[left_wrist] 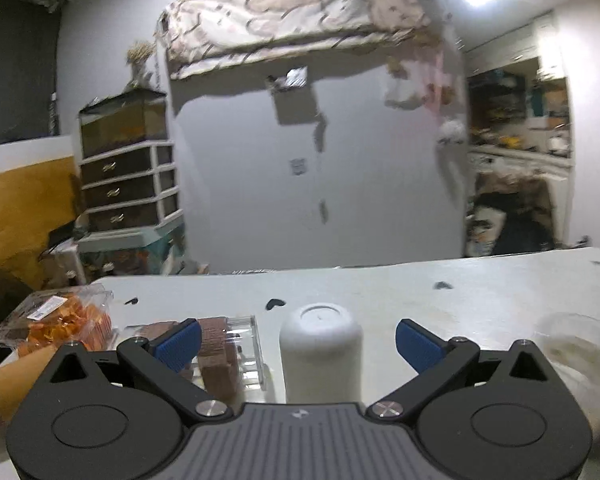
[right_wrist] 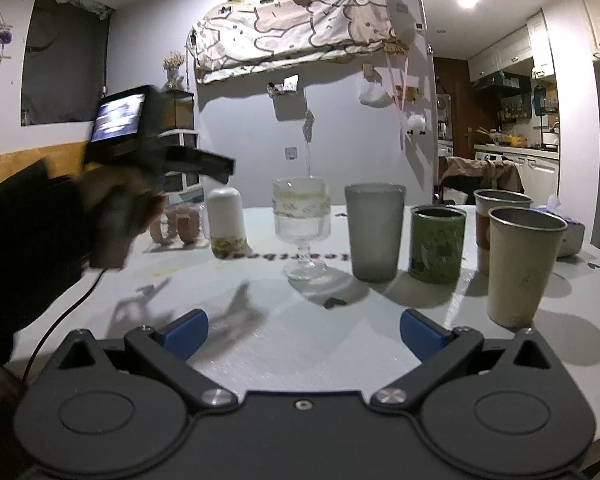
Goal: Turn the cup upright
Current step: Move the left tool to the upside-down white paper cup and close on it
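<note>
Your left gripper [left_wrist: 298, 340] and right gripper [right_wrist: 304, 330] look alike: black linkage arms, blue finger pads [right_wrist: 186, 330], silver pivot screws, round black housings. Your blurred left hand [right_wrist: 120, 216] seems dark-sleeved, trailing a black cable [right_wrist: 60, 320].

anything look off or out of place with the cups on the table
Yes: the white cup at the row's left end stands upside down, base up, while the other cups beside it stand mouth up. The left gripper frames it with jaws open.
</note>
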`<state>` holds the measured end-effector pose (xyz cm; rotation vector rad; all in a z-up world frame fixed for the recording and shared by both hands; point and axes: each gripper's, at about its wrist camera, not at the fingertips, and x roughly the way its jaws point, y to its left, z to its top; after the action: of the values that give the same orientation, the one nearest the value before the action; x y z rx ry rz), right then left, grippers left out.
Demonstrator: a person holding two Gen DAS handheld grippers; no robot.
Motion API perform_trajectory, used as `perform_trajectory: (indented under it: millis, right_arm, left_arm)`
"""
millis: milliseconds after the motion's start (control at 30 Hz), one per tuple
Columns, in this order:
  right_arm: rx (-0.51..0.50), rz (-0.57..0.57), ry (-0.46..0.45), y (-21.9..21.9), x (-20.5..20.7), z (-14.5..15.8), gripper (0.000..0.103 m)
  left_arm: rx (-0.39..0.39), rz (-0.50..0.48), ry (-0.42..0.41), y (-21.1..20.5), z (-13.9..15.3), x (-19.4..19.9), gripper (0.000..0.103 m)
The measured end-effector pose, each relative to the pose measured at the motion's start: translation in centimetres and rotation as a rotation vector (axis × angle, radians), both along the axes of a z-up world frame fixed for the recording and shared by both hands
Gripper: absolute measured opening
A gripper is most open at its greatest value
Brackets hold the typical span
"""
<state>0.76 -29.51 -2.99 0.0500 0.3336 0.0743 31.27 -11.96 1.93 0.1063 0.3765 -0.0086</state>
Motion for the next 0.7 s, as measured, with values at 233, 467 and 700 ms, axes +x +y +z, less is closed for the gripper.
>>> perform_trajectory:
  millis: [233,467,700]
  right_arm:
    - [0.0,-0.017,-0.01,-1.6,-0.2,-0.5,0.103]
    - [0.029,-0.04,0.023,-2.4,0.3,-1.5,0.103]
    - [0.037,-0.046,0.026,-2.5,0.2,-1.3,0.103]
  left_arm:
    - [-0.035,0.083,0.045,-0.5,-1.0,3.6,0.098]
    - [0.014,0.064,0.077,-1.5,-2.6,4.4,0.083]
    - [-0.073,0.032,0.129,0.4,-2.6,3.0,0.063]
